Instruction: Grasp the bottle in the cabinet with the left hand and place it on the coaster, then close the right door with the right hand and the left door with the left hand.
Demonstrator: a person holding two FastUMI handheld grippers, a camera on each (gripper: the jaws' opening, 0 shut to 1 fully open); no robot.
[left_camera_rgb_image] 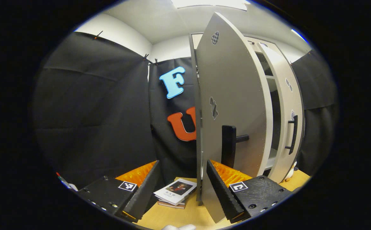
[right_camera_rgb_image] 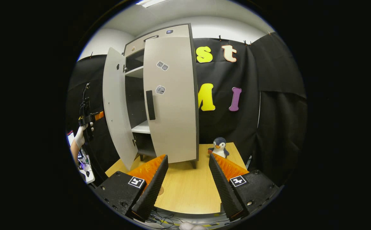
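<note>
The grey cabinet stands on the wooden table. Its left door is swung wide open, and the door's edge falls between the fingers of my open left gripper. That door's black handle is just above the right finger. A gloved hand holds the left gripper beside the left door's outer face. The right door with its handle is almost shut. My right gripper hangs open over the table, facing the cabinet with nothing in it. A small round brown disc lies by its left finger.
A stack of books lies on the table left of the left door. A toy penguin stands at the cabinet's right corner. White shelves show inside the cabinet. Cables hang at the table's near edge.
</note>
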